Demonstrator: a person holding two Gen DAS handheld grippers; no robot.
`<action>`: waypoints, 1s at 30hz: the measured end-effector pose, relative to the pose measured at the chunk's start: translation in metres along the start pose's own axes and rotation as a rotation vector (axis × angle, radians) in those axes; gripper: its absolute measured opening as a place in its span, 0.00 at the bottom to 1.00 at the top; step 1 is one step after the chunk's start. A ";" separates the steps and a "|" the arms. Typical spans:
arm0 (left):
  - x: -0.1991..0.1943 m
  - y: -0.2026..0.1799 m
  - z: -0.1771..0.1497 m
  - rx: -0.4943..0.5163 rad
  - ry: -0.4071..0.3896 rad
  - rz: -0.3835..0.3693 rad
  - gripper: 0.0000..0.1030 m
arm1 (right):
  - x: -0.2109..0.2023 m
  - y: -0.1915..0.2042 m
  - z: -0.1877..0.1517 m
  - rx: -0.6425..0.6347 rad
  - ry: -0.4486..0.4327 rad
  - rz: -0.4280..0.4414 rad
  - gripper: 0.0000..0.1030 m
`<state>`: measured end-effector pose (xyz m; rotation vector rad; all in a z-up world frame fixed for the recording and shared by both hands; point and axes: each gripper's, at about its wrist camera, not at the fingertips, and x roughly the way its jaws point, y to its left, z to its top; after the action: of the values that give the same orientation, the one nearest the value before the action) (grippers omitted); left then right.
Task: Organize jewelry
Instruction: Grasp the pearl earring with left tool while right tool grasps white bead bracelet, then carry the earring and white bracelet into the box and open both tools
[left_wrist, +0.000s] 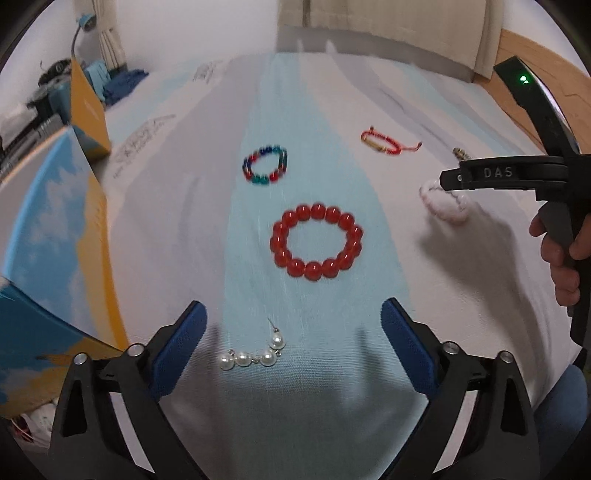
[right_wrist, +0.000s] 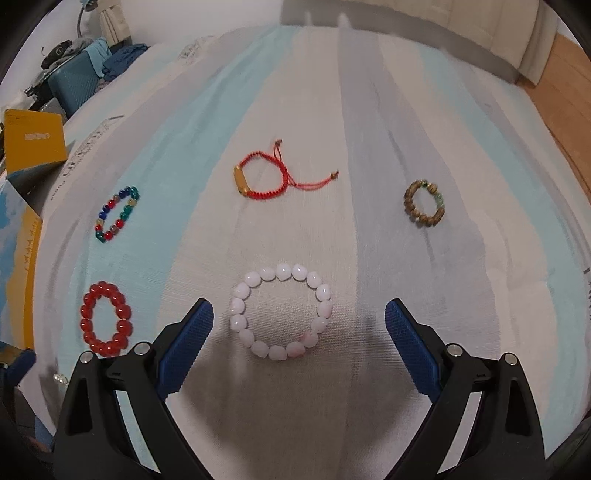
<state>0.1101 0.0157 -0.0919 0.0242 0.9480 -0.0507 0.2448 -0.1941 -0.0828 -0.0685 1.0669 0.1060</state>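
With the pieces spread apart on the striped bed sheet (right_wrist: 369, 110), the left gripper (left_wrist: 293, 325), jaws apart and empty, frames the white pearl strand (left_wrist: 253, 352) while the right gripper (right_wrist: 299, 325), also wide, straddles the pale pink beaded bracelet (right_wrist: 280, 314).

bracelets (right_wrist: 280, 312) apart on bedsheet (right_wrist: 369, 147)

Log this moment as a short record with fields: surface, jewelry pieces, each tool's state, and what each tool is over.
surface: striped cloth
pieces: red bead bracelet, multicolour bead bracelet, red cord bracelet, pale pink bead bracelet, brown bead bracelet, pearl strand
left tool: open, holding nothing, pearl strand between its fingers
right tool: open, holding nothing, pale pink bead bracelet between its fingers
side item: blue and yellow box at the cloth's left edge
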 end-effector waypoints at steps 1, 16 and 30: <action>0.003 0.001 -0.001 -0.004 0.008 0.002 0.87 | 0.004 -0.001 0.000 0.002 0.008 0.003 0.88; 0.030 0.008 -0.014 0.005 0.079 0.000 0.43 | 0.037 0.001 -0.003 0.023 0.073 0.042 0.61; 0.017 0.012 -0.007 -0.012 0.122 -0.067 0.10 | 0.023 0.000 -0.003 0.046 0.054 0.073 0.19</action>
<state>0.1146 0.0277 -0.1100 -0.0154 1.0711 -0.1067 0.2534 -0.1927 -0.1046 0.0087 1.1253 0.1461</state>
